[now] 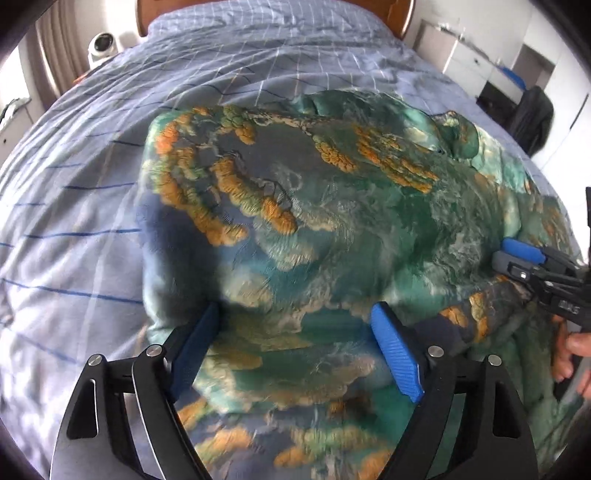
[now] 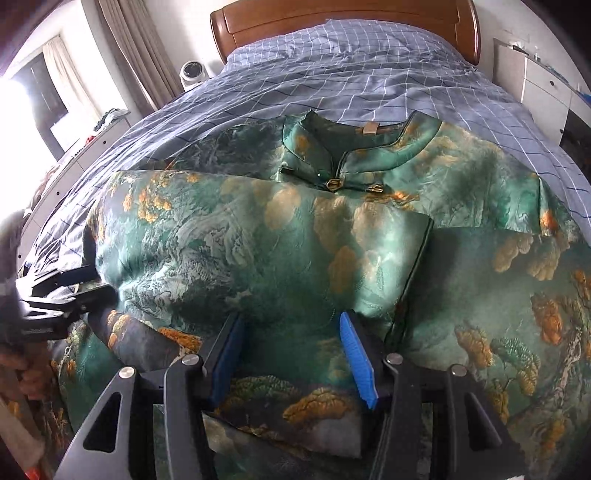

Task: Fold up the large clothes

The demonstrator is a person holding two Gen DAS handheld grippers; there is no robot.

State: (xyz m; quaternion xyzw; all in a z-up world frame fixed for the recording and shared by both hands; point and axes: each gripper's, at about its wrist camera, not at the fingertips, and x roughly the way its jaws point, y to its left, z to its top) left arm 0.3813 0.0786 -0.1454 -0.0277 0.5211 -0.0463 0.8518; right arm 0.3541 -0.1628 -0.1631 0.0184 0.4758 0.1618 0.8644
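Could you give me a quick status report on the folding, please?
Left gripper open, right gripper open, both over the cloth. Green patterned dress on the bed, lower part folded up toward the collar. Nothing in the way.

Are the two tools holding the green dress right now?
No. The left tool and right tool are both open above the folded dress, pinching nothing.

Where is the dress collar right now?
In the right wrist view, the green mandarin collar lies upper centre, toward the wooden headboard, on the blue checked bedsheet.
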